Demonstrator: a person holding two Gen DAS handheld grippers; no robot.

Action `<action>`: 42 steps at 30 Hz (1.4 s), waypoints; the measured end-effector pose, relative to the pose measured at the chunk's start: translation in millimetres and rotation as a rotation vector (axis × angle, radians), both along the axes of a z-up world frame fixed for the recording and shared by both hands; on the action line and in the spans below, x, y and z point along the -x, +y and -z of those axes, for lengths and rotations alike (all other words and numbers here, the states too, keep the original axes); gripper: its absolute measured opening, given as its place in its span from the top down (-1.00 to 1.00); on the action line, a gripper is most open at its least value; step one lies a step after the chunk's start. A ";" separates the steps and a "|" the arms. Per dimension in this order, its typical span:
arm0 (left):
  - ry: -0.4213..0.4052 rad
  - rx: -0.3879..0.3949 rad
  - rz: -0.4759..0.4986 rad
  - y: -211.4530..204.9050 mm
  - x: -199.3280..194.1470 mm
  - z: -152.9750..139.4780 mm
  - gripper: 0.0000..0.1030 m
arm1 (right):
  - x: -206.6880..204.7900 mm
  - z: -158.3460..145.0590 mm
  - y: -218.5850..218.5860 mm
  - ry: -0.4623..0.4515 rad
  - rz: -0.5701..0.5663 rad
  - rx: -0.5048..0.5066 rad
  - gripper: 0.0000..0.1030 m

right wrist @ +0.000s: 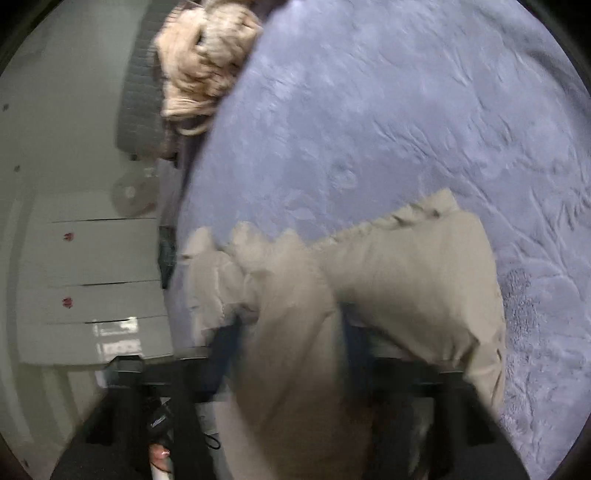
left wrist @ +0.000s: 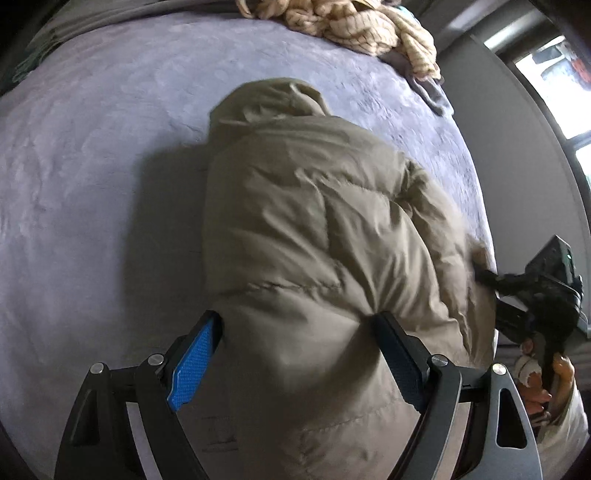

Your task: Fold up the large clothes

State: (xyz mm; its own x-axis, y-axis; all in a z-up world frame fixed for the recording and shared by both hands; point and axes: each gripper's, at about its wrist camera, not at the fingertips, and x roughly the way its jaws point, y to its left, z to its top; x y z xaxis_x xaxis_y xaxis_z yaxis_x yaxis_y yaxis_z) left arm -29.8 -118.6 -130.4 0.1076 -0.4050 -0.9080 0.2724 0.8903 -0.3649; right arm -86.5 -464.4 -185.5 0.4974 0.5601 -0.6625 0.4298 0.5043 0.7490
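A khaki padded jacket (left wrist: 314, 221) lies on the grey-purple bed cover (left wrist: 92, 184), its hood (left wrist: 273, 99) at the far end. My left gripper (left wrist: 297, 317) points down at the jacket's near end. Its blue-padded fingers (left wrist: 192, 369) stand wide apart with the puffy bulk between them, and most of the left pad is bare. My right gripper (left wrist: 484, 275) bites into the jacket's right edge, with a hand (left wrist: 535, 373) behind it. In the blurred right wrist view that gripper (right wrist: 290, 321) is shut on a bunched fold of the jacket (right wrist: 406, 266), near a gathered elastic edge.
A crumpled cream checked blanket (left wrist: 351, 22) lies at the bed's far corner (right wrist: 199, 55). The bed's right edge drops off to a grey wall and a bright window (left wrist: 554, 81). White drawers (right wrist: 92, 258) and a small fan (right wrist: 131, 194) stand beside the bed.
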 end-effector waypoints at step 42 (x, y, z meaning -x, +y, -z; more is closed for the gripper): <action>-0.113 -0.109 0.175 1.6 45.6 -32.5 -0.99 | 134.9 -54.1 66.4 0.188 -0.011 0.424 0.24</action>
State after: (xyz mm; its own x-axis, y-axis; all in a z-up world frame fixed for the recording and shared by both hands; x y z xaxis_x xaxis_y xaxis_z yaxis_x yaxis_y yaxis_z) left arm -75.4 -117.0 -97.9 0.1481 -0.3264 -0.9336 0.4600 0.8584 -0.2272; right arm -221.5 -398.0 -131.4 0.3425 0.2247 -0.9122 0.5311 0.7546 0.3853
